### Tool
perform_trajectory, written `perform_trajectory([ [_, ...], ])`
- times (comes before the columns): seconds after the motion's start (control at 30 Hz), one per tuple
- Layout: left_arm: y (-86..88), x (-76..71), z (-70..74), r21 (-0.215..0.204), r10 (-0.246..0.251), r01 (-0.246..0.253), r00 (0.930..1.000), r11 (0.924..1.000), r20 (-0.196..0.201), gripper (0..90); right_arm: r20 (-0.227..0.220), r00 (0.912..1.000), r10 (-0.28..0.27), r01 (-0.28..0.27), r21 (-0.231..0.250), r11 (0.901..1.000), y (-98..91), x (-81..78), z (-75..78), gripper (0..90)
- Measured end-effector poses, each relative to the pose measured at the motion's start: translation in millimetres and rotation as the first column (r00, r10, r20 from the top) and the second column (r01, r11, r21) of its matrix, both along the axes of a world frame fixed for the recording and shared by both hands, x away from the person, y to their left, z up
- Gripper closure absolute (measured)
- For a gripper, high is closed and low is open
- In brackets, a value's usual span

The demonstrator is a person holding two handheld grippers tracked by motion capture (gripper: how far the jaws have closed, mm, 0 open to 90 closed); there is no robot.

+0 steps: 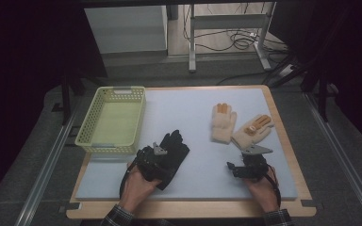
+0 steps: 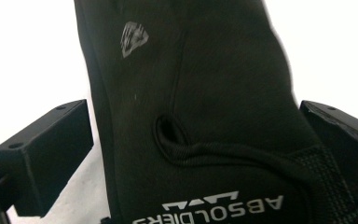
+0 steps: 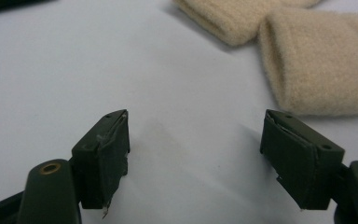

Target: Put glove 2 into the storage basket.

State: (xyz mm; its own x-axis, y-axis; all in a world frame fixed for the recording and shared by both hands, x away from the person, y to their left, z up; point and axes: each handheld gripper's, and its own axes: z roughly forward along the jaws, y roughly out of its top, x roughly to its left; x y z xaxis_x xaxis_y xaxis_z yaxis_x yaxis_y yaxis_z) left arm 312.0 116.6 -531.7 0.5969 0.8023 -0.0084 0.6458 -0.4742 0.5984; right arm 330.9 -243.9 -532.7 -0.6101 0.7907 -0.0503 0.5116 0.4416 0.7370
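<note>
A: What's hidden? Quick.

B: The left gripper (image 1: 156, 160) sits over the black glove (image 1: 172, 149), so the cuff end is covered in the high view. In the left gripper view the glove (image 2: 200, 107) runs off the top and bottom; the cuff lettering is cut off.

A: Jaws?

B: Left jaws spread, one each side of the glove, not pinching it; contact can't be told. The right gripper (image 3: 195, 158) has its jaws wide apart over bare blue mat (image 3: 65, 65).

A: Others?

B: Two beige gloves (image 1: 223, 122) (image 1: 253, 130) lie touching, just ahead of the right gripper (image 1: 246, 167). Cropped in the right gripper view.

A: Room?

B: Open mat (image 1: 188, 108) between the gloves and the yellow basket (image 1: 86, 133), which overhangs the mat's left edge. Wooden table rim (image 1: 287, 136) shows on the right.
</note>
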Motion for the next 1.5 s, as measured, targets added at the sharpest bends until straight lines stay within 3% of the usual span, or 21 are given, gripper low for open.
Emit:
perform_trajectory([
  [0.13,0.2,-1.8,-5.0,-0.064,-0.028,0.025,0.9985,0.9977,-0.047,0.0,0.0,1.0,0.0,0.0,0.0,1.0,0.0,0.0,0.0,23.5],
  [0.17,-4.2,-4.5,-5.6,-0.04,-0.034,0.033,0.9988,0.9987,-0.035,0.0,0.0,1.0,0.0,0.0,0.0,1.0,0.0,0.0,0.0,23.5],
  [0.27,-7.7,-5.6,-5.9,-0.035,-0.039,0.038,0.9986,0.9986,-0.034,0.0,0.0,1.0,0.0,0.0,-0.001,1.0,0.0,0.0,0.0,23.5],
  [0.3,-9.3,-5.7,-6.4,-0.013,-0.044,0.043,0.9986,0.999,-0.031,0.0,0.0,1.0,0.0,0.0,-0.001,1.0,0.1,0.0,0.0,23.5],
  [0.43,-8.3,-4.2,-3.7,-0.008,-0.029,0.029,0.9987,0.9996,-0.041,3.1,0.0,1.0,0.0,0.0,-0.001,1.0,0.1,-0.1,0.0,23.5],
  [0.73,3.2,6.1,7.1,0.0,-0.056,0.056,0.9979,0.9984,-0.034,55.6,0.0,1.0,0.0,0.0,-0.001,1.0,0.1,-0.1,0.0,23.5],
  [0.83,0.6,6.1,11.5,0.024,-0.057,0.058,0.9983,0.998,-0.013,63.9,0.0,1.0,0.0,0.0,-0.001,1.0,0.1,-0.1,0.0,23.5],
  [1.0,5.2,14.7,20.2,-0.016,-0.046,0.046,0.9988,0.9988,-0.014,66.4,0.0,1.0,0.0,0.0,-0.001,1.0,0.1,0.0,0.0,23.5],
  [1.5,14.2,42.0,74.0,-0.024,-0.033,0.034,0.9985,0.9991,0.043,65.9,0.0,1.0,0.0,0.0,-0.001,1.0,0.0,0.0,0.0,23.5],
])
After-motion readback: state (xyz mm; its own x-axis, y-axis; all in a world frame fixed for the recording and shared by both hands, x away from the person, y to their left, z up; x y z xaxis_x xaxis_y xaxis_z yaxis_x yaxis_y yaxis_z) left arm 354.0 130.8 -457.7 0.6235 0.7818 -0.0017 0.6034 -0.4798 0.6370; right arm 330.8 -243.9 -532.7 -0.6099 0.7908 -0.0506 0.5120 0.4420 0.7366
